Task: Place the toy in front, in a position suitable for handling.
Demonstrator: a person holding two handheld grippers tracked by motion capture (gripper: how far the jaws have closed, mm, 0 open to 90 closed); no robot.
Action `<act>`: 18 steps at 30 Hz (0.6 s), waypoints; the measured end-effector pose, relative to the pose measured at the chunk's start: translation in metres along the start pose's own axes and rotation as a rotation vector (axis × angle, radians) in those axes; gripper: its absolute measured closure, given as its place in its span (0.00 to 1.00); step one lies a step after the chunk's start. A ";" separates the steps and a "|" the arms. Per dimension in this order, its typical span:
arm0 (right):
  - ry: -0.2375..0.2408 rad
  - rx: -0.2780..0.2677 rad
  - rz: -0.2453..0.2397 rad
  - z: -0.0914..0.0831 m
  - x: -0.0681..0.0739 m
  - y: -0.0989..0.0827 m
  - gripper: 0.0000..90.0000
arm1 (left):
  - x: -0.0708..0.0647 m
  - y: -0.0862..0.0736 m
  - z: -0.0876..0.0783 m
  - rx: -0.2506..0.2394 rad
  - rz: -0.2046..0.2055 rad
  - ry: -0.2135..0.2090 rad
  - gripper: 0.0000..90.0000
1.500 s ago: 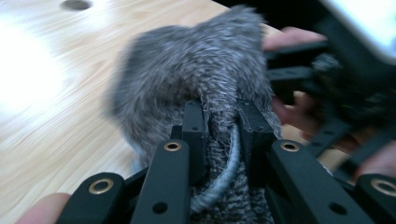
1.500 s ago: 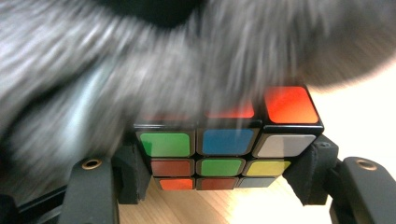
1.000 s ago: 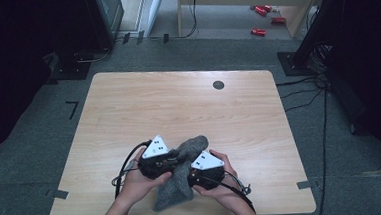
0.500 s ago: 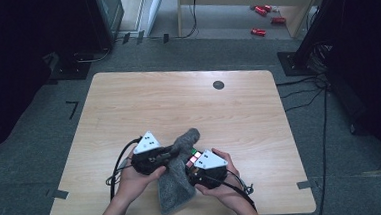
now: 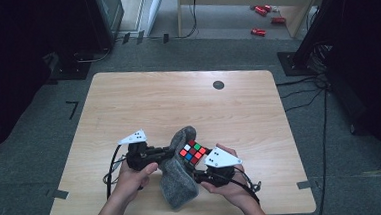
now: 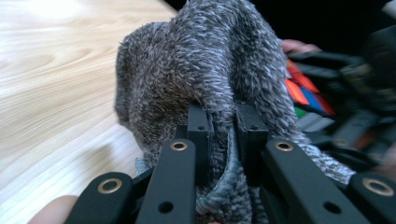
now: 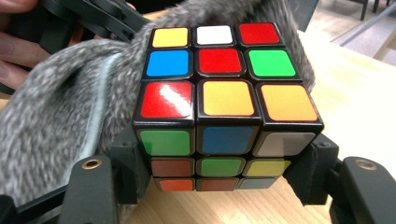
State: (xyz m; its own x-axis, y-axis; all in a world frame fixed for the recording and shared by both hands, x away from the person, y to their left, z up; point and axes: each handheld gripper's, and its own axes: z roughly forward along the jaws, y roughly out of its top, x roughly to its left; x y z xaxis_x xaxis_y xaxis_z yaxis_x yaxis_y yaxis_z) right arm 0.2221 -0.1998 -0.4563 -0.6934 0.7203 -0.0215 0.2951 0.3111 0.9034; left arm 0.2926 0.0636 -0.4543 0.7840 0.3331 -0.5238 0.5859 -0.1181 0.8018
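in the high view, your left gripper point(image 5: 168, 151) sits over the near part of the wooden table point(image 5: 143, 100), its black jaws reaching toward the middle and pinched on the edge of a grey fuzzy pouch point(image 5: 179, 181). the pouch stands up between your two hands, its top curling over, its lower part lying on the table near the front edge. your right gripper point(image 5: 195, 157) sits just beside it on the right and carries a colour cube point(image 5: 193, 153), which leans against the upper side of the pouch. your left hand point(image 5: 132, 173) and right hand point(image 5: 228, 185) come in from the bottom edge.

in the left gripper view, your left gripper point(image 6: 224, 135) has its two black jaws drawn close together, clamped on a fold of the grey fuzzy pouch point(image 6: 196, 70), with a seam of the fabric squeezed between the pads. the pouch rises above the jaws. the cube point(image 6: 303, 95) shows blurred behind it on the right, and the table point(image 6: 56, 84) runs off to the left.

in the right gripper view, your right gripper point(image 7: 219, 170) holds the cube point(image 7: 224, 100) between its pads, one jaw pressed on each side of the lower layers. the cube is lifted a little above the table point(image 7: 355, 84). the pouch point(image 7: 60, 121) hangs just behind and to the left of the cube, touching its back edge.
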 end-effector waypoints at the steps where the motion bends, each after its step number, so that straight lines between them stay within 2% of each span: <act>1: -0.007 0.004 0.003 0.000 -0.001 -0.001 0.38 | -0.001 0.001 -0.002 -0.014 -0.002 -0.022 0.90; 3: -0.006 0.009 0.003 0.000 -0.001 -0.001 0.38 | -0.002 0.003 -0.002 -0.022 -0.002 -0.029 0.90; 8: -0.008 0.009 -0.021 0.000 0.001 0.000 0.38 | 0.004 -0.001 0.002 0.015 -0.018 -0.018 0.89; 11: 0.002 -0.014 -0.027 -0.004 0.000 0.002 0.38 | 0.007 -0.003 0.004 0.040 -0.025 -0.024 0.89; 14: 0.015 -0.022 -0.028 -0.005 0.000 0.003 0.38 | 0.004 -0.002 0.002 0.029 -0.019 -0.026 0.89; 16: 0.028 -0.010 -0.021 -0.003 0.000 0.001 0.38 | 0.001 0.000 0.000 0.009 -0.004 -0.028 0.89; 18: 0.030 0.013 -0.033 0.000 0.002 -0.002 0.38 | 0.000 0.001 -0.002 -0.008 0.002 -0.033 0.89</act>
State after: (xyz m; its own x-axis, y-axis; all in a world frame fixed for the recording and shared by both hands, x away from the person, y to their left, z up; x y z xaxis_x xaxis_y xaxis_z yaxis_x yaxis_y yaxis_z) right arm 0.2202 -0.1988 -0.4577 -0.7221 0.6908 -0.0386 0.2802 0.3430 0.8966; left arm 0.2925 0.0653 -0.4529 0.7915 0.3021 -0.5313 0.5828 -0.1110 0.8050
